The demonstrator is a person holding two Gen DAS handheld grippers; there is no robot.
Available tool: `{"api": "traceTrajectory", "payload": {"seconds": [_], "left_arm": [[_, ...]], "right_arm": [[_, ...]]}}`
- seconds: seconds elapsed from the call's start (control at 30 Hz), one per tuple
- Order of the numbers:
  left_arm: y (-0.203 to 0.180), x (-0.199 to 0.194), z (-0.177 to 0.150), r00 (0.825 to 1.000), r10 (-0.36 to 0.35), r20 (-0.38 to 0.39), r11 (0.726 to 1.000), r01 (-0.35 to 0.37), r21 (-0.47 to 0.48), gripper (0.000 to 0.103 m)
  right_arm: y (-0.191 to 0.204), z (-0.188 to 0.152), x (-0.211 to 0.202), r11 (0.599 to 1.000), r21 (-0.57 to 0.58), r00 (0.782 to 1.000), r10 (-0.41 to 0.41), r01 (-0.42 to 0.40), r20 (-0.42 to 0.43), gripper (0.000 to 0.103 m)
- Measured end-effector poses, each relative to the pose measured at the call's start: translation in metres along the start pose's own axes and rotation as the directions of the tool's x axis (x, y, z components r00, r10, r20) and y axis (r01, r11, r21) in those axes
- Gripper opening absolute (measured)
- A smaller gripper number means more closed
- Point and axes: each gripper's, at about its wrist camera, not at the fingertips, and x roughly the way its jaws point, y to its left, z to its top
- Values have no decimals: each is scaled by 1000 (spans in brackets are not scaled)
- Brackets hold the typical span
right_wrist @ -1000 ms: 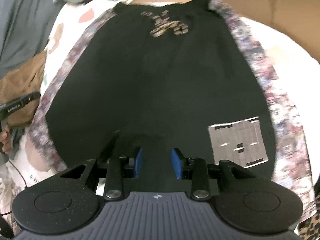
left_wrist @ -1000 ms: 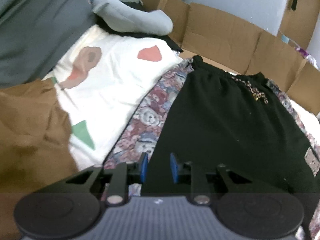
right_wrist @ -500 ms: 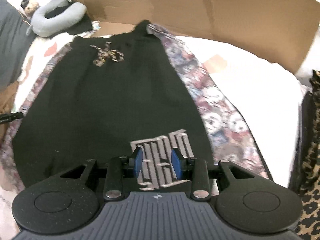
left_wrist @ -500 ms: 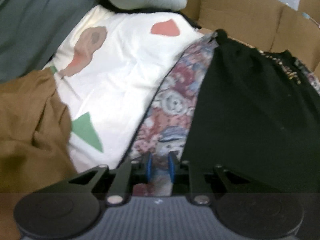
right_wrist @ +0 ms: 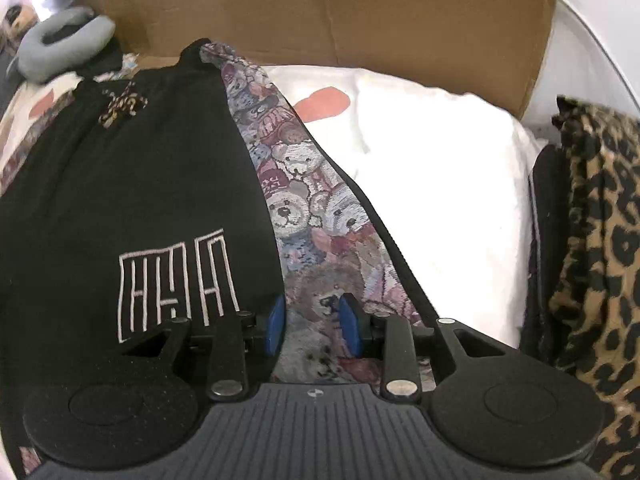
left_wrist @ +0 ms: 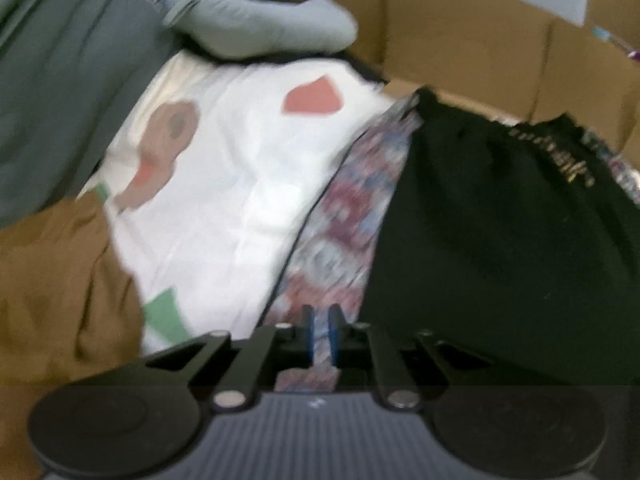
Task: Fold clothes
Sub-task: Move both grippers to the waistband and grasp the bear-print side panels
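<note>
Closing L gripper (left_wrist: 321,334) jaws over the teddy-print blanket (left_wrist: 348,216) edge, fabric between the pads, just beside the black garment (left_wrist: 500,240). R gripper (right_wrist: 314,322) jaws spread, nothing pinched, over same blanket at garment's other edge. Garment lies flat on blanket; cardboard wall (right_wrist: 360,12) behind.

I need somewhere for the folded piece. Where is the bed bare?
Widest free patch: white bedding between the teddy-bear fabric and leopard-print cloth. A smaller one lies between that fabric and the brown garment. The middle is covered by black shorts; the head end is crowded by the grey pillow.
</note>
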Motion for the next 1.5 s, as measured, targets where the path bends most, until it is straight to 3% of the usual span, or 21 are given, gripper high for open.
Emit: {"api": "traceTrajectory", "payload": {"seconds": [0.1,0.33,0.47,0.63,0.7,0.8,1.3,1.5], "left_arm": [[-12,7,12,1000,-29,12,999,29,27,12],[-24,41,26,999,-42,-2,999,41,-18,16],[-10,62,29,998,-23,-51,984,14,-176,18],[-11,73,29,998,51,-26,990,-54,-127,18],[-9,72,30,998,56,-13,989,-57,-138,17],[-13,71,35,999,29,15,993,-28,-116,17],[-36,87,76,991,-82,105,995,87,-39,20],[-35,103,85,994,-73,77,995,78,-58,20]], "right_arm": [[2,4,-3,1000,-3,1000,-12,12,1,37],[5,26,4,1000,-28,998,7,-5,58,37],[12,42,16,994,-105,996,30,-21,86,37],[8,58,34,994,-105,995,40,-30,93,37],[10,64,38,991,-133,994,46,-33,97,28],[13,76,42,987,-151,992,70,-54,107,22],[46,124,93,984,-163,991,83,-65,106,22],[55,140,105,985,-165,988,76,-53,136,22]]}}
